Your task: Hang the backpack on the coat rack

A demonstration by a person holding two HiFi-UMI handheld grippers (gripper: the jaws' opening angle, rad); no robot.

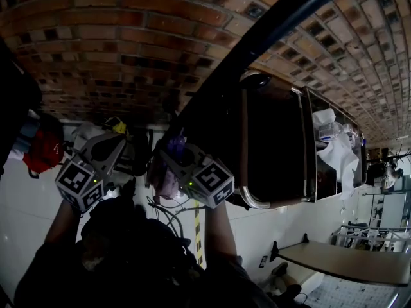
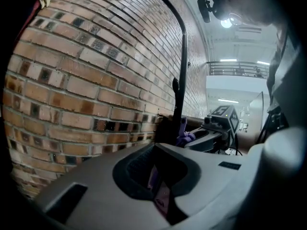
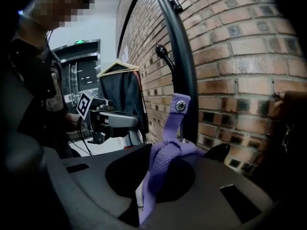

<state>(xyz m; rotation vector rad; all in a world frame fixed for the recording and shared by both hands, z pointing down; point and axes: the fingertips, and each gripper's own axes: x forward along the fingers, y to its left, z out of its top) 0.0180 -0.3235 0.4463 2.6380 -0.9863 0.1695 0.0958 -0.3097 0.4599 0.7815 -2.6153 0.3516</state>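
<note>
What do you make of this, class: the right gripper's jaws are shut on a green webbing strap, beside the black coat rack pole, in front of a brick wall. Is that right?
Not quite. The strap is purple, not green, as the right gripper view shows. The rest stands: the jaws of the right gripper are shut on it, beside the black coat rack pole, in front of the brick wall.

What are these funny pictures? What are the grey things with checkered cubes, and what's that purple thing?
A person holds two grey pinching tools, called grippers, one in each hand. One picture comes from a camera on the person's head, looking down. The others come from cameras riding on the left gripper and the right gripper. The right gripper is shut on a purple woven strap, close to the black metal coat rack pole by the brown brick wall. The left gripper seems to pinch purple strap too.
</note>
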